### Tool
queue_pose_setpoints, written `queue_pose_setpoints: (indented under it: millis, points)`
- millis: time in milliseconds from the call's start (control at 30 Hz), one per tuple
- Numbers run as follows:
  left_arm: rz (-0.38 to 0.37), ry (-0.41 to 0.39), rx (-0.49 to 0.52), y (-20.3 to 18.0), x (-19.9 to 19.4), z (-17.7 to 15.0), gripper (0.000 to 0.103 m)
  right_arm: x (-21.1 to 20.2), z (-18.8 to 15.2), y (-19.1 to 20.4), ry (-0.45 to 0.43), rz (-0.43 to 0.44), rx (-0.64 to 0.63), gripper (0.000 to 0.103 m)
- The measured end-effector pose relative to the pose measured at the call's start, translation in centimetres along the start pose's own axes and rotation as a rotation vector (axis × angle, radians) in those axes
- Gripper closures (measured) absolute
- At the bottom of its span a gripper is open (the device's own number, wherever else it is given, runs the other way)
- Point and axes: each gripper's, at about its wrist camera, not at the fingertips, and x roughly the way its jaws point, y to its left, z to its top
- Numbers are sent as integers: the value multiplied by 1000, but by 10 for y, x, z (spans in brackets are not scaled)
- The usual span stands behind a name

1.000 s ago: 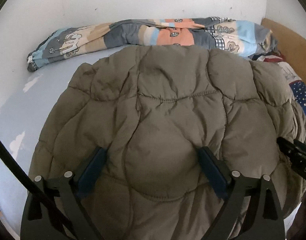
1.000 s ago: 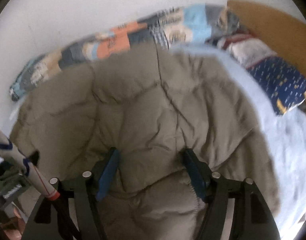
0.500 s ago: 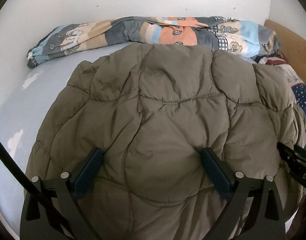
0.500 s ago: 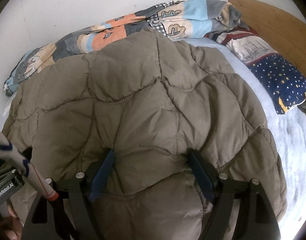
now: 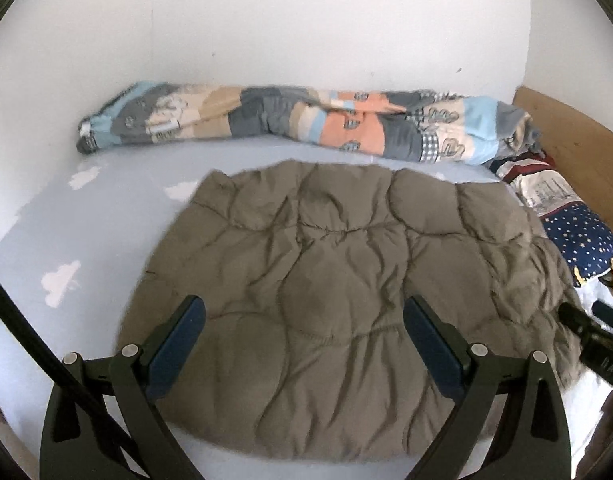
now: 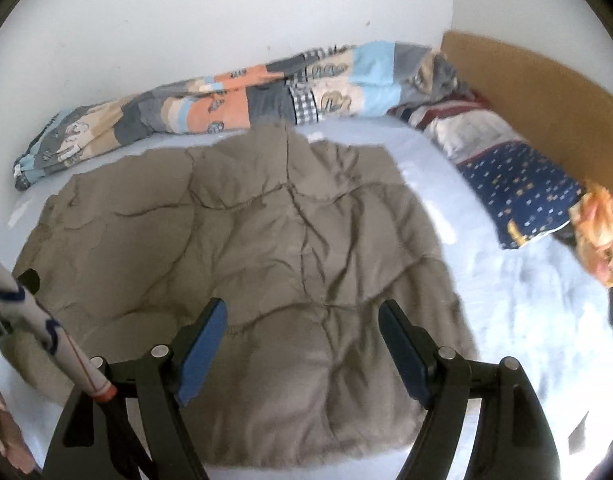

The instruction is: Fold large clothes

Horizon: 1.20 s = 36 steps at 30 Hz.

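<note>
Well clear of jacket, hand-held grippers agape

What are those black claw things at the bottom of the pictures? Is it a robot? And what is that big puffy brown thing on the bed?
It's not a robot. A person holds a grabbing tool in each hand, and each tool has a small camera looking out along its two fingers. One picture comes from the left hand-held gripper, the other from the right hand-held gripper. The blue parts are their soft pads.

The puffy brown thing is a quilted jacket, lying spread on a bed with a pale blue sheet. Behind it, by the wall, lies a rolled patchwork blanket, and at the right a starry blue pillow.

Right now both tools are open above the jacket, holding nothing. The right one's jaws have just been opening.
</note>
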Motion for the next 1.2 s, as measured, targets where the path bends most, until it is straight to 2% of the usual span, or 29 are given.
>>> queue_pose_setpoints:
  millis: [167,267,600,700,900,967,1100,1200]
  points:
    - [26,-66,31,10,-45,-13,4,-51,-14,-5,-108,-23,-33,20]
    - [15,-69,17,19,-65,-21,4,-69,-26,-10,-126,-28,-25,19]
    - [-4,-163,52,28,-141,-41,4,-125,-56,-25,-214,-36,-15,17]
    - [42,-187,89,27,-157,-45,4,-135,-66,-23,-231,-34,-28,15]
    - [122,-158,136,24,-151,-38,3,-135,-70,-18,-238,-29,-51,14]
    - [117,-156,142,25,-145,-37,3,-132,-70,-17,-237,-31,-51,14]
    - [157,-140,142,19,-135,-31,3,-119,-68,-17,-217,-40,-39,14]
    - [215,-121,158,11,-132,-29,3,-111,-65,-14,-203,-36,-30,14]
